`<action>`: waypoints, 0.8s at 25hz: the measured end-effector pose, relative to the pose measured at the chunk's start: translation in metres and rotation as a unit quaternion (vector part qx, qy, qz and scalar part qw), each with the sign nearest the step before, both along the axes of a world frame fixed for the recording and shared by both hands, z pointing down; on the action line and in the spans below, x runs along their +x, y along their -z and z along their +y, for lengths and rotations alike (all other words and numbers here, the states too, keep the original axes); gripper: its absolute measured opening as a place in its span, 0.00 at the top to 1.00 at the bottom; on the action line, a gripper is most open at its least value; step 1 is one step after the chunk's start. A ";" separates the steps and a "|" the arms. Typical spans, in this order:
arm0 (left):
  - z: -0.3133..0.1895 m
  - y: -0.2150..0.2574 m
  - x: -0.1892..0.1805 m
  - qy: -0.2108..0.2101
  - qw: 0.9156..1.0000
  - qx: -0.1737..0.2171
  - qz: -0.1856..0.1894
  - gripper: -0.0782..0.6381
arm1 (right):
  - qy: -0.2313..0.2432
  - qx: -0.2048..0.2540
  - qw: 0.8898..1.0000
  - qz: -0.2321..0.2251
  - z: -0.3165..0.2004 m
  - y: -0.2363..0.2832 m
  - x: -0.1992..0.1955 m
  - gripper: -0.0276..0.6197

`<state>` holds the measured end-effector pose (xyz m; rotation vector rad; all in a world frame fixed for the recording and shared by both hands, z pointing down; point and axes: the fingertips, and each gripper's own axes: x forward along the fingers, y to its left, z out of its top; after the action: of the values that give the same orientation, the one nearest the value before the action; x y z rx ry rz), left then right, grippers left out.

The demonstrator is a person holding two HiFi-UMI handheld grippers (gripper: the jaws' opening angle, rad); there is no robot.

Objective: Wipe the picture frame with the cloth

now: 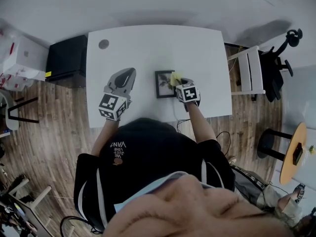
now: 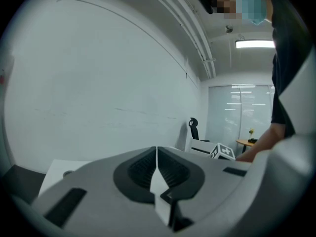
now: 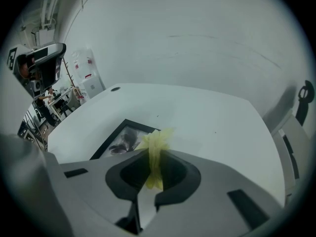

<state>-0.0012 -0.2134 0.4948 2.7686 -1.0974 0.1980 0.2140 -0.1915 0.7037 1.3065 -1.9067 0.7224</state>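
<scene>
A black picture frame (image 1: 163, 84) lies flat near the middle of the white table (image 1: 148, 43); in the right gripper view the frame (image 3: 123, 137) shows just beyond the jaws. My right gripper (image 1: 180, 79) is shut on a yellow cloth (image 3: 155, 154), whose bunched end (image 1: 175, 78) hangs over the frame's right edge. My left gripper (image 1: 126, 76) is held above the table to the left of the frame, tilted up toward the wall, its jaws (image 2: 156, 164) shut with nothing between them.
A small round grey cap (image 1: 103, 44) sits in the table's far left corner. A black cabinet (image 1: 66, 58) stands left of the table, and a white chair (image 1: 249, 70) and a black office chair (image 1: 276, 63) stand to the right.
</scene>
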 end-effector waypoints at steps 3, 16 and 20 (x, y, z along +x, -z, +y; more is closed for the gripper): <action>0.002 0.000 0.000 0.000 1.000 0.001 0.001 0.86 | -0.007 0.001 1.000 0.004 0.001 0.000 0.005 0.90; 0.009 0.000 -0.002 -0.005 1.000 0.000 0.004 0.86 | 0.009 0.035 0.998 -0.051 0.004 0.030 -0.035 0.90; 0.010 0.001 0.000 -0.006 1.000 -0.001 0.004 0.86 | 0.028 0.040 0.995 -0.092 0.011 0.040 -0.067 0.90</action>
<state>-0.0007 -0.2037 0.4937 2.7729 -1.0780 0.1905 0.1467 -0.1801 0.6640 1.2668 -2.1305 0.7678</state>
